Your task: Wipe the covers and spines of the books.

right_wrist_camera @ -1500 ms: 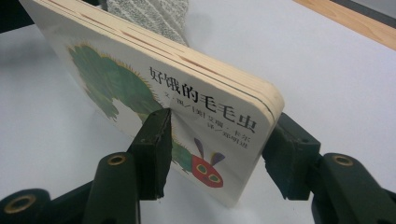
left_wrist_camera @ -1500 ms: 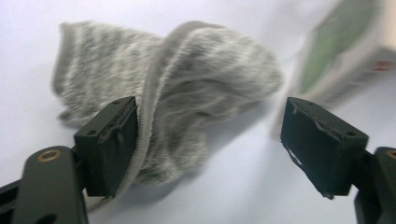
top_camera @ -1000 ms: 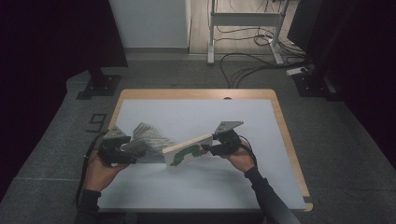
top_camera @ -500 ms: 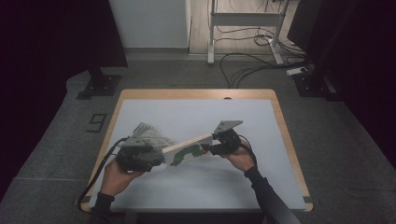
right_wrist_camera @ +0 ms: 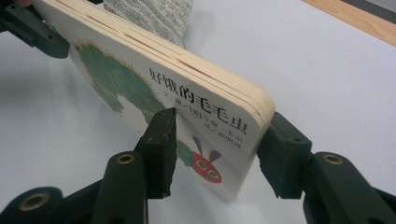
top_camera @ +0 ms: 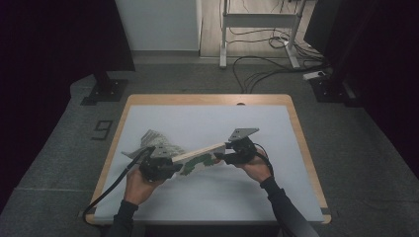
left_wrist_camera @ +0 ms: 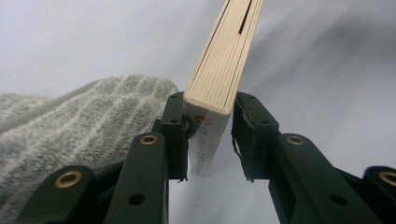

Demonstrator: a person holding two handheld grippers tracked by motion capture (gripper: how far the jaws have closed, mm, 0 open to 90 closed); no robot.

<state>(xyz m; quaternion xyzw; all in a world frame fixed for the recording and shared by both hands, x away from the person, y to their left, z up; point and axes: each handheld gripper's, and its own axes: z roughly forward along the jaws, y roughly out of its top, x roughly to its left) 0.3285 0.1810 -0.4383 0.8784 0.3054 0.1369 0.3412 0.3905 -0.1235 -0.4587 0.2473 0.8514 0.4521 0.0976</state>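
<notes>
A board book [top_camera: 197, 158] with a green caterpillar on its cover hangs tilted above the white table top, held at both ends. My right gripper [top_camera: 225, 157] is shut on its right end; in the right gripper view the jaws clamp the book [right_wrist_camera: 187, 88] across cover and back near the title, at the gripper [right_wrist_camera: 217, 121]. My left gripper [top_camera: 168, 165] is at the book's lower left end. In the left gripper view both jaws press the sides of the book's corner [left_wrist_camera: 219, 70], at the gripper [left_wrist_camera: 208, 100]. A grey striped towel [top_camera: 155, 140] lies crumpled just behind the left hand.
The towel [left_wrist_camera: 70, 121] sits close against my left gripper's left jaw, and it appears again as the towel [right_wrist_camera: 149, 14] beyond the book. The white mat [top_camera: 207, 123] covers a wooden table [top_camera: 296, 128]. Cables and a stand's legs lie on the floor beyond.
My left gripper has moved right, from beside the towel to the book's left end, and closed around it. The right gripper has kept its hold on the book, nearly still.
</notes>
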